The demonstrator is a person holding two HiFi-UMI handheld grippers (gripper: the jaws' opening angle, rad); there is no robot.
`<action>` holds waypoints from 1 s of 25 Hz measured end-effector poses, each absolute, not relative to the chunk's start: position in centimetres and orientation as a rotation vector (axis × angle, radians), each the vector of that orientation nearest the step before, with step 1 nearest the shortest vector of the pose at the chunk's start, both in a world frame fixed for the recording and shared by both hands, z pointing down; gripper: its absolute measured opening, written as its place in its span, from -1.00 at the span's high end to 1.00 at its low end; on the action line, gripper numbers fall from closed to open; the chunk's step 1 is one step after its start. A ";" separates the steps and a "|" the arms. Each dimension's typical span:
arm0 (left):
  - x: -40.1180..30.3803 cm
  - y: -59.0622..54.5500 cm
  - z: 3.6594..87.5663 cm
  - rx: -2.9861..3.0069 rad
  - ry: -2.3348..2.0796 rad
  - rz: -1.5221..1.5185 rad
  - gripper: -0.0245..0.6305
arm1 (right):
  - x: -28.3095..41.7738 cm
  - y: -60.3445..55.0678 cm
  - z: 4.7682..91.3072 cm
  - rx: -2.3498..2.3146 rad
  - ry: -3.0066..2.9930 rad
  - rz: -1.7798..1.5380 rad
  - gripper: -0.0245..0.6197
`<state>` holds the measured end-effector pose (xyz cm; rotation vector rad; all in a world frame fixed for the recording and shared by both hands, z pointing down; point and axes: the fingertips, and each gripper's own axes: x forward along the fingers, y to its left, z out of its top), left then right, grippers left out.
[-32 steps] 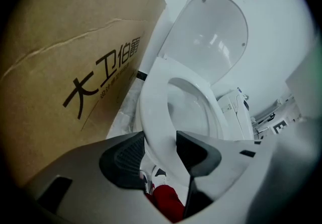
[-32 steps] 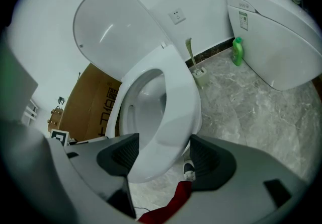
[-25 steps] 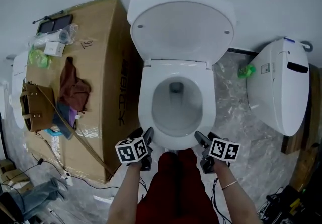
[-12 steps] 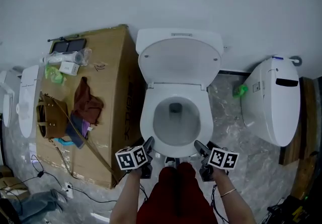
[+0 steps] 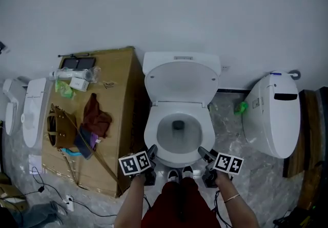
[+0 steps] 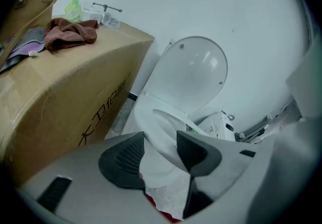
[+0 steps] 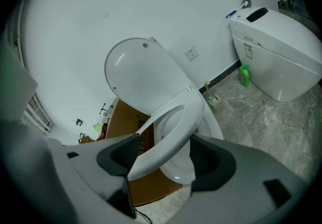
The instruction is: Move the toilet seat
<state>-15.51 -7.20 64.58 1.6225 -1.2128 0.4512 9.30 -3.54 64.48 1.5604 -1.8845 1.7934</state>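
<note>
A white toilet stands against the wall with its lid [image 5: 180,83] up. The toilet seat [image 5: 150,137] is a white ring over the bowl. In the right gripper view the toilet seat [image 7: 176,127] is tilted up off the bowl's rim. My left gripper [image 5: 151,151] is at the seat's front left, and the seat's white edge [image 6: 151,127] fills the gap between the jaws of the left gripper [image 6: 160,150]. My right gripper [image 5: 203,153] is at the front right, shut on the ring, which crosses the gap of the right gripper [image 7: 163,160].
A big cardboard box [image 5: 118,119] stands close on the toilet's left, carrying a brown bag [image 5: 59,129], a cloth [image 5: 96,115] and small items. A second toilet [image 5: 271,114] and a green bottle [image 5: 239,107] are on the right. Cables [image 5: 46,186] lie on the floor.
The head view has pulled back and up, showing more wall above the toilet. Both grippers have stayed at the seat's front rim.
</note>
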 end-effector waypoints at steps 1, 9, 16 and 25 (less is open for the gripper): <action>-15.5 -7.4 64.2 1.626 -1.214 0.447 0.31 | 9.3 -3.8 64.2 1.561 -1.889 1.794 -0.03; -15.1 -8.1 60.1 1.712 -1.253 0.422 0.31 | 9.9 -5.4 62.0 1.582 -1.904 1.797 -0.03; -14.8 -8.2 56.3 1.826 -1.308 0.333 0.31 | 10.0 -7.3 60.0 1.571 -1.944 1.765 -0.03; -14.4 -8.3 55.2 1.902 -1.355 0.437 0.52 | 10.5 -9.3 58.1 1.591 -1.981 1.798 -0.03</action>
